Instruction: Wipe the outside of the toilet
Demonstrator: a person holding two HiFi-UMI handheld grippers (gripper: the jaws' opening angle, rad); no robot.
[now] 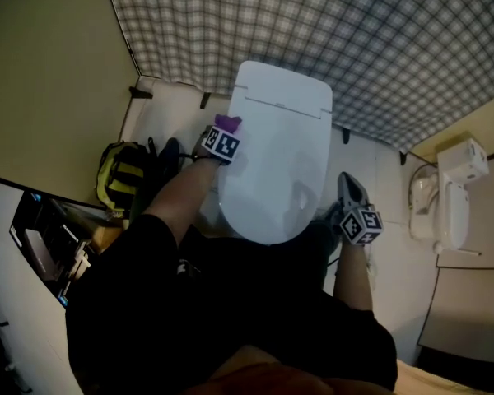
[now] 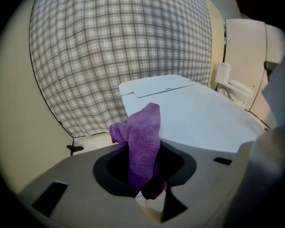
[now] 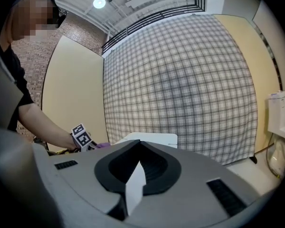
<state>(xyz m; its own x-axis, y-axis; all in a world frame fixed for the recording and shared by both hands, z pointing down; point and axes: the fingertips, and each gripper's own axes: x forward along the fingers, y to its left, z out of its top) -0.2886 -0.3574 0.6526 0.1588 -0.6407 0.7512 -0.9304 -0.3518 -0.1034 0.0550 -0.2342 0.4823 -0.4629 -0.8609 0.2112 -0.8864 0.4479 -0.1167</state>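
A white toilet (image 1: 280,155) with its lid down stands against the plaid wall. My left gripper (image 1: 224,132) sits at the lid's left edge, shut on a purple cloth (image 1: 228,123). In the left gripper view the purple cloth (image 2: 141,141) sticks up between the jaws of the left gripper (image 2: 145,175), beside the lid of the toilet (image 2: 199,118). My right gripper (image 1: 348,186) hovers by the toilet's right side, off the bowl, jaws together with nothing in them. From the right gripper (image 3: 137,163) I see the left gripper (image 3: 83,139) at the far side of the toilet (image 3: 152,137).
A yellow and black bag (image 1: 123,175) lies on the floor left of the toilet. A white wall fixture (image 1: 453,196) hangs at the right. The plaid wall (image 1: 354,48) is close behind the toilet, and a beige partition (image 1: 49,81) closes the left.
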